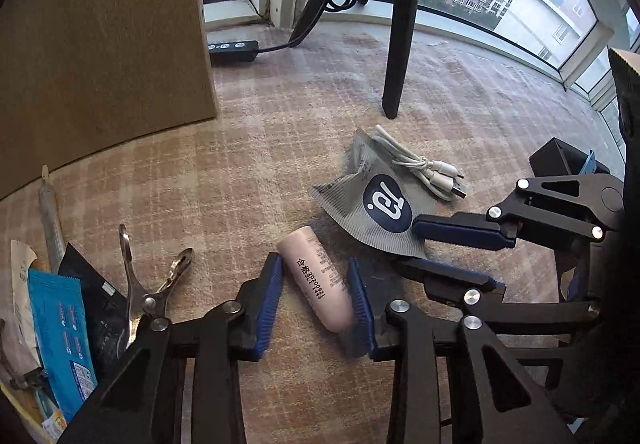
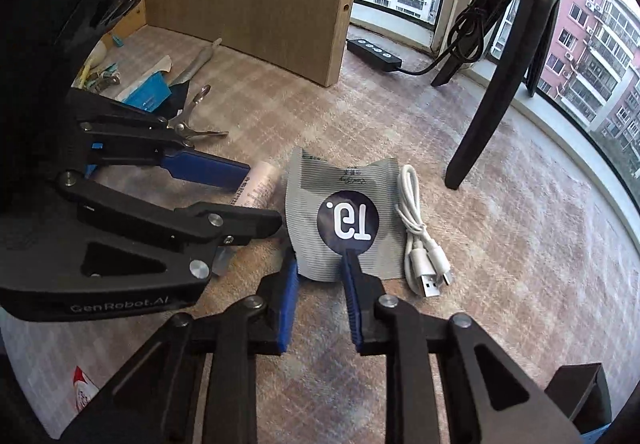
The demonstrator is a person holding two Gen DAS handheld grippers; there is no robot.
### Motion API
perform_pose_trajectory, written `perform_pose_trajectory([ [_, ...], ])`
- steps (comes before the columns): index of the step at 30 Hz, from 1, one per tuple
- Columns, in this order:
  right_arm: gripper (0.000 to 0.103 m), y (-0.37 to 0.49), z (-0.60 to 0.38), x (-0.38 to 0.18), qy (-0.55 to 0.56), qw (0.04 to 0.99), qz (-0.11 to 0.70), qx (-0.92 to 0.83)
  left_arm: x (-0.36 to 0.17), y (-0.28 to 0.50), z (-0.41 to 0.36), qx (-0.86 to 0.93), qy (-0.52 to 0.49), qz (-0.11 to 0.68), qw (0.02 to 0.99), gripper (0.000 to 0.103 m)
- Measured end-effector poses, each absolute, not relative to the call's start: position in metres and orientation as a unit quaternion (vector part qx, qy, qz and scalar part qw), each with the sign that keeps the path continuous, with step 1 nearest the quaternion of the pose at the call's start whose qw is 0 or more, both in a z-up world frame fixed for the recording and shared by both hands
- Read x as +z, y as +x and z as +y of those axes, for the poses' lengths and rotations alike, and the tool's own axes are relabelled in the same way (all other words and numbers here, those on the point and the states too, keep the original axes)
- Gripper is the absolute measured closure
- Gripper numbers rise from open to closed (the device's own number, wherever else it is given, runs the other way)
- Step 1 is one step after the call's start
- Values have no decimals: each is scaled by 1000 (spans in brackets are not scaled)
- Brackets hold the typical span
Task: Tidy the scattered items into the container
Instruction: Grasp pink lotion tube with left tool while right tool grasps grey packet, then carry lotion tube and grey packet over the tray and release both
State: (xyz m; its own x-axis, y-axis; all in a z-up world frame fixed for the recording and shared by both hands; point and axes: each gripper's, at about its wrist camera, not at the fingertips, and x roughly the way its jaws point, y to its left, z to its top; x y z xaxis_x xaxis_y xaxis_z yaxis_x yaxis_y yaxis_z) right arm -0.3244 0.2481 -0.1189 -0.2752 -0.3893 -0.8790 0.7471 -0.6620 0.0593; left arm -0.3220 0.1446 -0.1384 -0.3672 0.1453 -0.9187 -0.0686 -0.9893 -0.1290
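Note:
A pale pink tube lies on the checked carpet between the open jaws of my left gripper; the pads stand beside it, contact unclear. The tube also shows in the right wrist view. A grey foil pouch with a dark round logo lies to its right. My right gripper is open, its jaws straddling the pouch's near edge. It shows in the left wrist view. A white USB cable lies beside the pouch, seen too in the right wrist view.
Metal clippers, a blue sachet and other small packets lie at the left by a cardboard box wall. A black tripod leg, a power strip and a small black box stand around.

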Motion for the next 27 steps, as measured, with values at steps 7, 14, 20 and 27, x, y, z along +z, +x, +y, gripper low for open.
perform_pose_trajectory([
  [7,101,-324,265,-102,482,371,103,-787,-138,-314,130,828,-551,-74,76,84],
  [14,102,-303,305,-67,480,380,-5,-791,-116,-291,126,834,-535,-98,91,84],
  [20,102,-281,350,-30,458,360,-65,-810,-83,-273,142,844,-513,-98,120,84],
  [27,102,-242,431,17,413,301,-114,-852,-43,-256,187,848,-490,-92,180,84],
])
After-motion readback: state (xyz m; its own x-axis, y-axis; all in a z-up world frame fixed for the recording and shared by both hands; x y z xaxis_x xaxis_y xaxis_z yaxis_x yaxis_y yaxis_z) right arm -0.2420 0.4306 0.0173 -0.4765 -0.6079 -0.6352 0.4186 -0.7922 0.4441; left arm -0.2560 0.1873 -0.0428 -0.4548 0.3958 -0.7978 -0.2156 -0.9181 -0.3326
